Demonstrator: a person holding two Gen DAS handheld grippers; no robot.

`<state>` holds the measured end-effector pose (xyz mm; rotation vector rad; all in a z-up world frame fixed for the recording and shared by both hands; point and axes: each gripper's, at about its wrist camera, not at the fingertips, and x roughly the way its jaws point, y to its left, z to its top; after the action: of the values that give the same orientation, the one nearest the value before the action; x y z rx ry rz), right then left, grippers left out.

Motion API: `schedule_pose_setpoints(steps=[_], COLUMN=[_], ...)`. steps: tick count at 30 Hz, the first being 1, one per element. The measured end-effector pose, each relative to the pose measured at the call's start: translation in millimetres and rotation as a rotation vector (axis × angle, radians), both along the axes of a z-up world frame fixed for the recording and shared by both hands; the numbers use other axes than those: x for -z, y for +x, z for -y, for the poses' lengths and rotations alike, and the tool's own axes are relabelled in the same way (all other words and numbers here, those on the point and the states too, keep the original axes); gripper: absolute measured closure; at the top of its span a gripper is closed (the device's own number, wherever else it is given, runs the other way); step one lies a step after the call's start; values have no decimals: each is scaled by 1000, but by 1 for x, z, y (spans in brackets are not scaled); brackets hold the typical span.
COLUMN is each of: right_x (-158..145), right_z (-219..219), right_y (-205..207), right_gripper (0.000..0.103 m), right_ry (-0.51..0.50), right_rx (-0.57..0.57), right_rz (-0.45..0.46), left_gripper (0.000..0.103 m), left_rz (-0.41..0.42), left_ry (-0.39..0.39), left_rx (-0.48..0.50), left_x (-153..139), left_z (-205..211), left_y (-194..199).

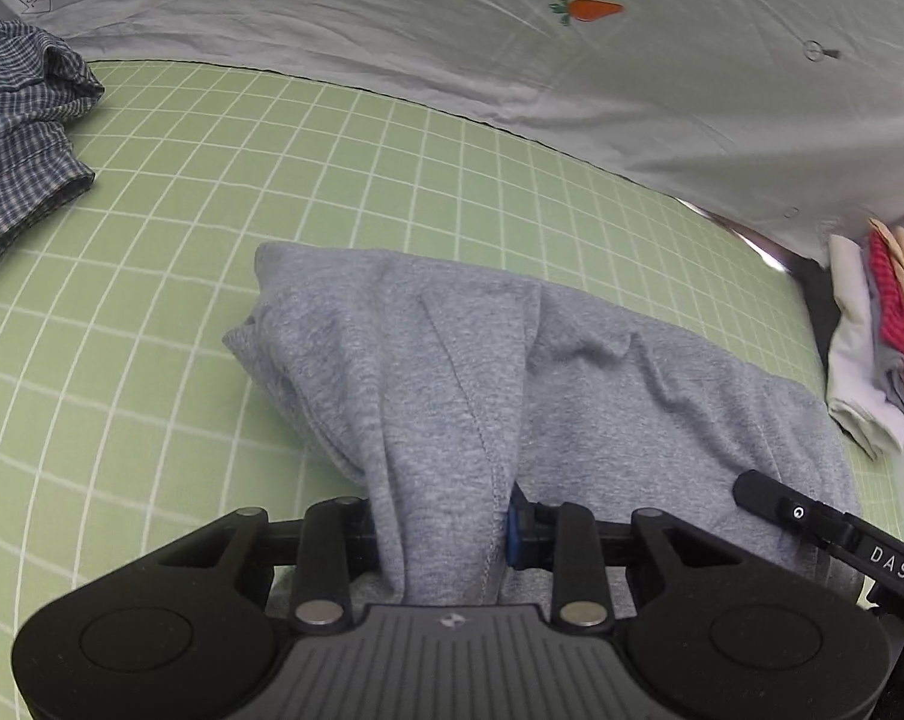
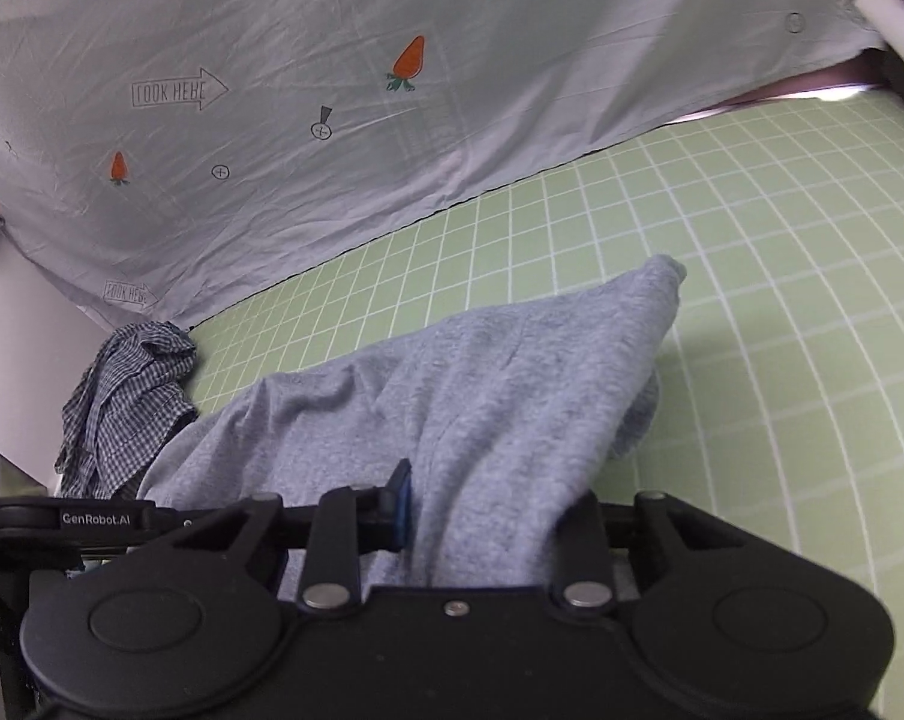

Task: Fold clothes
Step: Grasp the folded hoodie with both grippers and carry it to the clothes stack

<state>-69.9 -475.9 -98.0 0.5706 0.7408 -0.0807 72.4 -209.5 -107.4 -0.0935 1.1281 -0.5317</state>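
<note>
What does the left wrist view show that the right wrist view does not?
Only the left wrist view shows the whole folded pile at the mat's right end, and the right tool's finger. Only the right wrist view shows two "LOOK HERE" arrows on the sheet. Both share the grey garment pinched in each tool, the checked garment, and the green grid mat.

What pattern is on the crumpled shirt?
Small blue-and-white checks on the crumpled shirt, best in the left wrist view.

A green gridded mat (image 1: 272,180) covers the work surface. Along the mat's far edge lies a pale grey sheet (image 1: 392,36), creased, printed with orange carrots (image 1: 592,9) and "LOOK HERE" arrows (image 2: 179,90), overlapping that edge
</note>
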Motion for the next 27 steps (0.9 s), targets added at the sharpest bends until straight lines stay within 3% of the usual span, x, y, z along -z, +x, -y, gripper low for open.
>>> schedule_pose_setpoints(steps=[8,15,20,27], right_x=[-12,-21,-28,-41], right_z=[8,26,37,47], right_y=[-64,-103,-127,-160], right_gripper=[73,73,74,74], right_ry=[1,-14,-10,-21], right_rx=[29,63,110,262], right_rz=[19,20,44,64], left_gripper=[70,70,70,70], left_rz=[25,12,32,32], left_ry=[-32,-72,-89,-115], left_rx=[18,42,121,262], left_x=[-9,-11,-21,-35], left_z=[9,27,43,86], left_y=[-55,-80,-85,-85])
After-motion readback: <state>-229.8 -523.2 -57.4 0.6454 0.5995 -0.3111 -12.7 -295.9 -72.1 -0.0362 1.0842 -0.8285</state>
